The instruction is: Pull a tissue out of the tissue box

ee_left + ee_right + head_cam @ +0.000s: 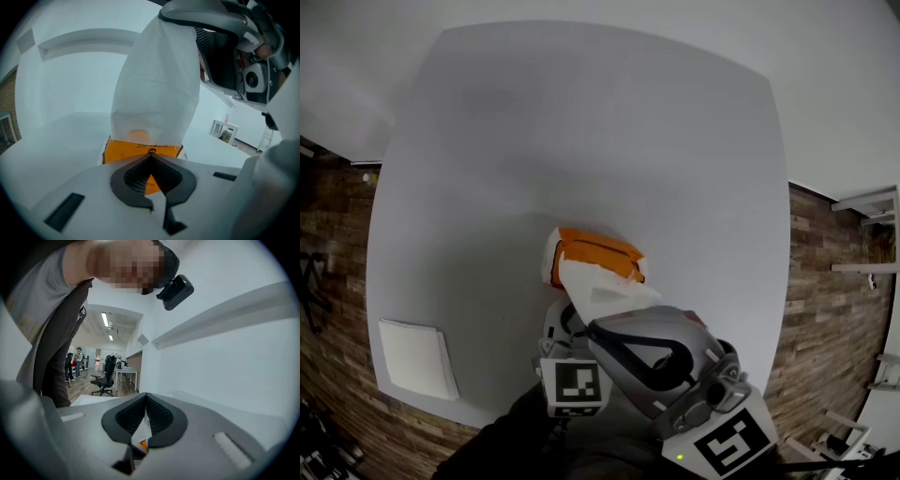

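On the grey surface, a tissue stands drawn up from the orange tissue box.
Your right tongs pinch that tissue tight; your left tongs are closed, tips at the box.

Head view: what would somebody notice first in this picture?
The bright orange tissue box in the middle of the grey table grabs the eye first. A white tissue stretches out of it, pinched in the shut right gripper. A flat white pad lies near the table's front left corner.
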Demonstrator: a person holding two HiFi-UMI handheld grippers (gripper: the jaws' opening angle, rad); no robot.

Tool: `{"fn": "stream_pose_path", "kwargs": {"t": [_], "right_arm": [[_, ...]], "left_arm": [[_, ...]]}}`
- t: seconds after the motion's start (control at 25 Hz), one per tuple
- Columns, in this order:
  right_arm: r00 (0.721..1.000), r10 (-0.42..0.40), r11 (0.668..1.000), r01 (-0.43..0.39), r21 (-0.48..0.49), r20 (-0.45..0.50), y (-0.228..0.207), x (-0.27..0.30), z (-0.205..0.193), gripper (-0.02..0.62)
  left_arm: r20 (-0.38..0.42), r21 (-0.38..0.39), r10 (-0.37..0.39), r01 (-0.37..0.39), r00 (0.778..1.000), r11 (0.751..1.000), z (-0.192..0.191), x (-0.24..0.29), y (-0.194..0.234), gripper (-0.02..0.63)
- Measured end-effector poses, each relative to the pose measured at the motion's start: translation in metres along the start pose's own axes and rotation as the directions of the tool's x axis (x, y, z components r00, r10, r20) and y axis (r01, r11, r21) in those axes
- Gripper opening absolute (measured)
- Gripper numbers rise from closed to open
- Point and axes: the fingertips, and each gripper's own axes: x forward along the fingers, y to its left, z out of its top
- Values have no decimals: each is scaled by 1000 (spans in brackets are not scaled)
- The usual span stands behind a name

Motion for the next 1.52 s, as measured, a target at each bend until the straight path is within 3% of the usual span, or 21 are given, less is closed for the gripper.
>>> {"fn": "stream_pose_path", "kwargs": {"t": [0.52, 0.84, 1.2, 1.36, 1.52], "right_arm": [[998, -9, 999, 11, -40, 57, 28, -18, 34, 2], [996, -23, 997, 29, -70, 89, 51, -29, 64, 2], [991, -37, 994, 50, -100, 127, 79, -42, 98, 2], [982, 12, 992, 12, -128, 186, 118, -59, 116, 2], [966, 110, 988, -80, -136, 235, 164, -70, 134, 2]], "left_arm": [[-21, 14, -13, 13, 1000, 1000, 4, -2, -6, 0], [-19, 76, 8, -6, 1000, 997, 49, -23, -3, 0], [141, -10, -23, 25, 990, 1000, 38, -100, -10, 0], [192, -12, 36, -34, 981, 999, 32, -159, -6, 0], [255, -2, 127, -131, 959, 991, 32, -222, 2, 0]]}}
